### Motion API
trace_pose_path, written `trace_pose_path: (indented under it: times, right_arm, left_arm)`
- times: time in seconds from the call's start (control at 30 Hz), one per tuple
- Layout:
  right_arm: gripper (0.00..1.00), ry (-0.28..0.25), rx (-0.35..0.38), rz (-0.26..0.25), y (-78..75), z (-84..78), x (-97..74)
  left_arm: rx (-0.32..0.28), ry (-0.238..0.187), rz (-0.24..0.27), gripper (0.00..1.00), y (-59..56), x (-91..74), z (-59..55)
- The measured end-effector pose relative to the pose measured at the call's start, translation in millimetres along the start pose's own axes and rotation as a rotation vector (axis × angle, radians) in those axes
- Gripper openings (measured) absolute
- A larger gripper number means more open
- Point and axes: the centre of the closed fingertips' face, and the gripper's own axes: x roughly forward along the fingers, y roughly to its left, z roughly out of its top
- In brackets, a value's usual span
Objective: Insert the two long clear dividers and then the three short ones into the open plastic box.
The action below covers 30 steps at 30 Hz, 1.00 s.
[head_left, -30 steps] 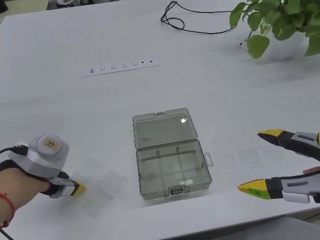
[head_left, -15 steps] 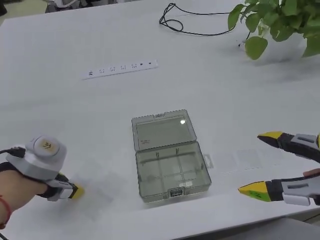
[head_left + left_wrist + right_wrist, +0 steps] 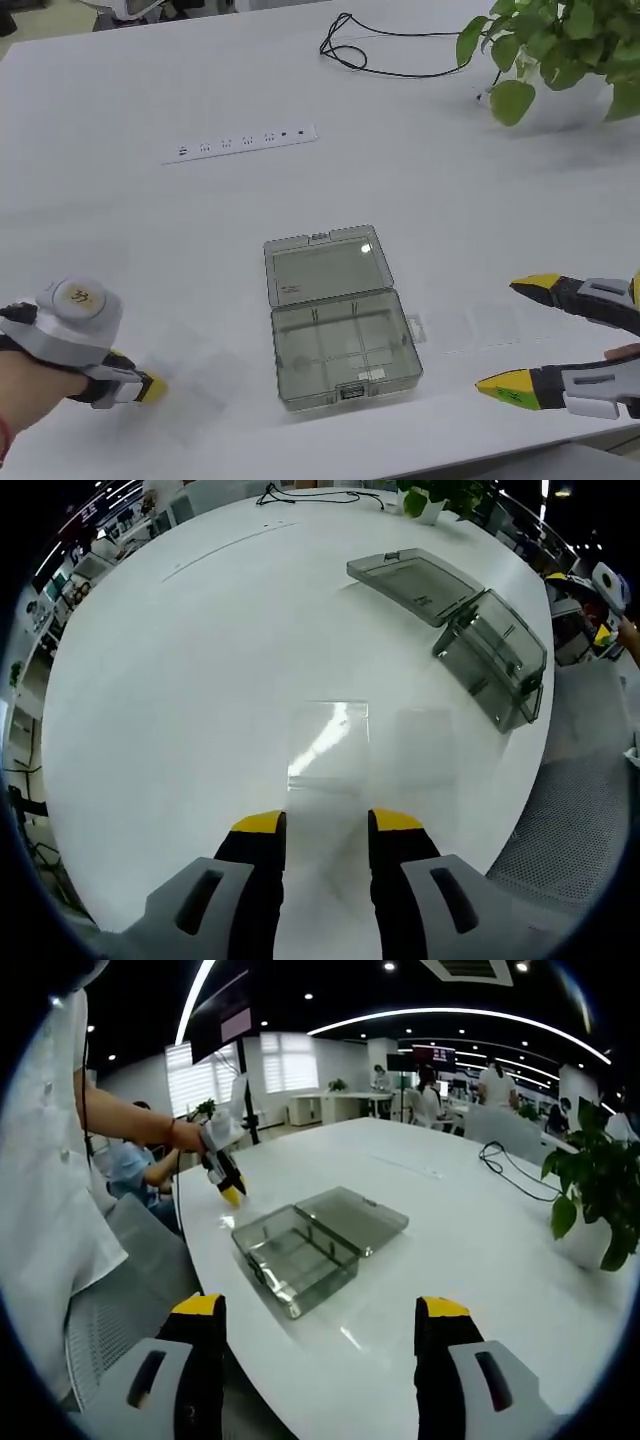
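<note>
Hovering low, the left gripper (image 3: 327, 823) has barely shifted over the last second. Its jaws are slightly parted and empty, with a clear divider (image 3: 328, 742) flat on the table (image 3: 180, 680) just ahead of the tips. Right gripper (image 3: 512, 335) gapes wide, idle beside the open box (image 3: 345, 355). Judgement: first pickup not yet begun.

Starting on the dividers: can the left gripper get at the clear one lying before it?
Probably yes: the clear divider lies flat just ahead of the left gripper, with nothing between.
</note>
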Motion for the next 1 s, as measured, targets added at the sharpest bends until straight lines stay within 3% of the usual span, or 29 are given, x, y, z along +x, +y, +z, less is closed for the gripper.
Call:
trace_pose_path:
  times: [0.27,0.5,0.8,1.0]
  right_arm:
    - [0.72,-0.028,-0.007,0.010,2.9,16.2,3.2]
    - [0.67,-0.063,0.002,0.019,6.8,35.8,9.6]
    - [0.53,-0.112,0.052,0.039,19.6,69.1,23.1]
    - [0.49,-0.198,0.095,0.046,28.7,103.5,31.7]
  left_arm:
    - [-0.067,-0.092,-0.024,0.31,-8.7,-13.2,9.4]
    - [-0.138,-0.204,-0.055,0.31,-24.9,-29.4,24.7]
    - [-0.209,-0.373,-0.122,0.31,-55.9,-51.6,59.6]
    - [-0.240,-0.482,-0.201,0.31,-87.1,-67.3,84.3]
